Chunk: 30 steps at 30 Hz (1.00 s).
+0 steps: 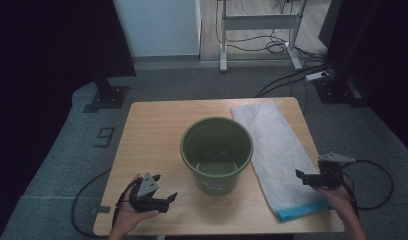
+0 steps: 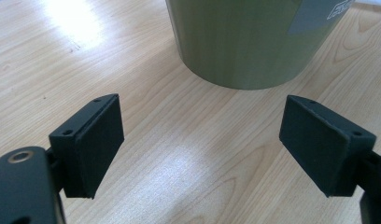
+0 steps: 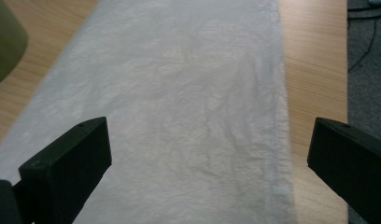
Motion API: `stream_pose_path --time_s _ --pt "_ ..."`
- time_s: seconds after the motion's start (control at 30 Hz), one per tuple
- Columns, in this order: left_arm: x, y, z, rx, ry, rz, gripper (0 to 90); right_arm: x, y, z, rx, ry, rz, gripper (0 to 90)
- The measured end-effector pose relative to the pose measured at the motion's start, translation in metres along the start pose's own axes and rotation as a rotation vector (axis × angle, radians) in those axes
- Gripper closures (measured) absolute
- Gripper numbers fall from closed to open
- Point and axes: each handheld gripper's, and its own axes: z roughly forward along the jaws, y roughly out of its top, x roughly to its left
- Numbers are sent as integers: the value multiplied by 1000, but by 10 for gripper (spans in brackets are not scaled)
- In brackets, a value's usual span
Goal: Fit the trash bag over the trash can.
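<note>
A: What is lying nearest your jaws?

B: I am hovering my right gripper (image 1: pixel 312 178) over a folded translucent white plastic bag (image 1: pixel 277 150), probably a bin liner, with a blue band at its near end. It is lying flat along the right side of the wooden table (image 1: pixel 152 130), just beside an olive-green bucket (image 1: pixel 217 150) that is standing upright at the middle. In the right gripper view my jaws are standing wide apart with the crinkled plastic (image 3: pixel 179 93) spreading between them, and nothing is being held.

A: And your other hand?

B: I am holding my left gripper (image 1: pixel 162 197) low at the near left of the table, pointing at the bucket's wall (image 2: pixel 244 42). Its jaws are also standing apart and empty, close to the bucket without touching it.

A: What could be going wrong from here?

B: I am judging that the thin film may slip out of a shallow pinch, or that I may be lifting one layer only. Nudging the bucket could slide it, since it looks light.

A: Any writing?

B: A grey label (image 2: pixel 319 14) is showing on the bucket's side, with white letters cut off at the edge; I cannot read them.
</note>
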Motion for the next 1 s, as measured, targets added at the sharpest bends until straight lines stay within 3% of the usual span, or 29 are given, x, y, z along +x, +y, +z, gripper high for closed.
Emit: stream_pose_path --time_s 0.3,0.7,0.83,1.0 --pt "2 -3 -1 1 6 -9 138 -17 -3 13 31 -28 32 0" --pt "0 -6 0 2 9 3 141 -17 -8 24 80 -42 36 0" --pt "1 -6 0 1 10 3 142 -16 -9 27 123 -86 36 12" --pt "1 -7 1 4 10 3 142 -17 -12 30 138 -87 41 13"
